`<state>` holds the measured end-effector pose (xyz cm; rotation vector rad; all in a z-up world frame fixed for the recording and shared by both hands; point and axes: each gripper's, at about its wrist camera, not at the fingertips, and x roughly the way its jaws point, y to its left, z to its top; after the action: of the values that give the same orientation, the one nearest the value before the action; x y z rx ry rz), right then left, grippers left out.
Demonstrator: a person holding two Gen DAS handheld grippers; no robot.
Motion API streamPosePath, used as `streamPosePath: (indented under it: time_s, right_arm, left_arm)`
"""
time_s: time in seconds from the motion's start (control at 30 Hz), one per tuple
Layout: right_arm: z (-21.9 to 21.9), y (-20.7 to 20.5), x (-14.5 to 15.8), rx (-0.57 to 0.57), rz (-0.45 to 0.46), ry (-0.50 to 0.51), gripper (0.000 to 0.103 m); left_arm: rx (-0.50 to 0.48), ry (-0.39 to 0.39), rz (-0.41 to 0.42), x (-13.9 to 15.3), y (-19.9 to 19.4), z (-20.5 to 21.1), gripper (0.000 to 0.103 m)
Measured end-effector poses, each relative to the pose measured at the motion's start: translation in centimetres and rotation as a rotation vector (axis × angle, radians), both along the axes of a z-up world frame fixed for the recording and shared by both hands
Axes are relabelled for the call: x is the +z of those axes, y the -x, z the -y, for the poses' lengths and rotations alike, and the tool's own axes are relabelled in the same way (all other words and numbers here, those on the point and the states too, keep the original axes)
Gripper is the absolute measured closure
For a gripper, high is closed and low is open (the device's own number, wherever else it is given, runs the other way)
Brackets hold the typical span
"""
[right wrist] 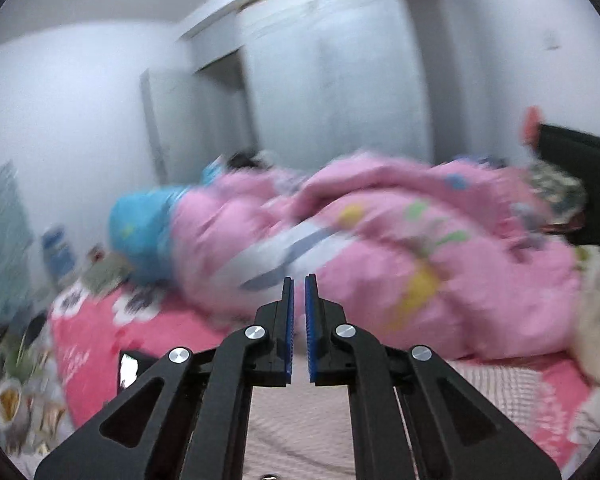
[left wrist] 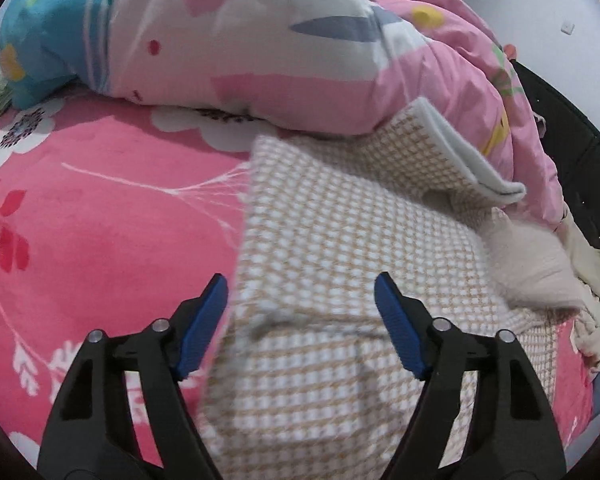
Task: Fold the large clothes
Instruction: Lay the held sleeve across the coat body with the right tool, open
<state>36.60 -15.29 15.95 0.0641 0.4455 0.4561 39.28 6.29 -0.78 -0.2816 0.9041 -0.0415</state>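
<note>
Checked garment (left wrist: 340,248), tan and white weave, is seen lying partly folded on the bed (left wrist: 100,208), over the pink floral sheet, with its far end touching the heaped pink quilt (left wrist: 284,52). One corner (left wrist: 460,152) is turned over, pale lining showing.

Left gripper (left wrist: 300,296): jaws stand wide apart, above the near part of the garment; nothing is held between them.

Right gripper (right wrist: 299,280): jaws are closed to a narrow slit with nothing visible in it. It is aimed over the bed toward the quilt; the view is heavily blurred.

Risks, as judged:
- The upturned corner could flop back, since nothing pins it.
- A grasp by the left jaws could take only the top layer and drag the fold askew.
- The quilt crowds the far end, so cloth could catch on it.

Orientation: the long axis appears to run from the near edge of the left view away toward the quilt, leaning slightly right.
</note>
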Motion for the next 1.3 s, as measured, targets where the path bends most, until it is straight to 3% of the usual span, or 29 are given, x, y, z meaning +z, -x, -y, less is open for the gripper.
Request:
streamPosePath:
  time_s: [0.13,0.2,0.27,0.37,0.47,0.67,0.8,0.9,0.97,1.13,1.3]
  right_arm:
    - [0.2,-0.8,-3.9,0.014,-0.085,-0.001,0.093]
    - [3.2,-1.2,-6.4,-0.042,-0.136,-0.021,0.070]
    - [6.4,-1.6,-8.8,-0.110,-0.187,-0.022,0.058]
    - [10.4,-2.3,-13.8,-0.192,-0.323,0.009,0.058]
    - [12.0,-2.8,-19.7,-0.220,-0.462,0.058,0.058]
    - [12.6,-2.3,-26.2,-0.233,-0.507,0.068,0.058]
    - [12.5,-1.4,-27.0,-0.235,-0.453,0.059,0.058]
    - [12.9,-1.2,-27.1,-0.228,-0.445,0.022,0.058]
    - [13.5,-0.9,-27.5,-0.220,-0.443,-0.017,0.059]
    - [14.1,-1.0,-27.4,-0.216,-0.438,-0.074,0.062]
    - [14.3,-0.7,-27.5,-0.212,-0.425,-0.094,0.062]
  left_arm:
    - [-0.029,0.014,-0.006,0.0,0.7,-0.9,0.037]
    - [-0.056,0.030,0.004,0.3,0.9,-0.9,0.037]
    - [-0.103,0.057,0.019,0.9,0.8,0.1,0.037]
    - [-0.208,0.116,0.035,1.8,-0.3,3.8,0.037]
    - [-0.338,0.228,-0.016,1.3,-2.7,9.0,0.037]
    - [-0.423,0.288,-0.165,-2.3,-8.0,17.3,0.050]
    - [-0.377,0.276,-0.266,-5.1,-10.9,19.6,0.053]
    - [-0.338,0.289,-0.278,-5.6,-11.8,19.9,0.057]
    - [-0.338,0.301,-0.278,-5.5,-11.9,20.1,0.076]
    - [-0.353,0.247,-0.282,-5.6,-11.7,22.0,0.076]
    - [-0.295,0.231,-0.323,-6.2,-12.4,22.7,0.078]
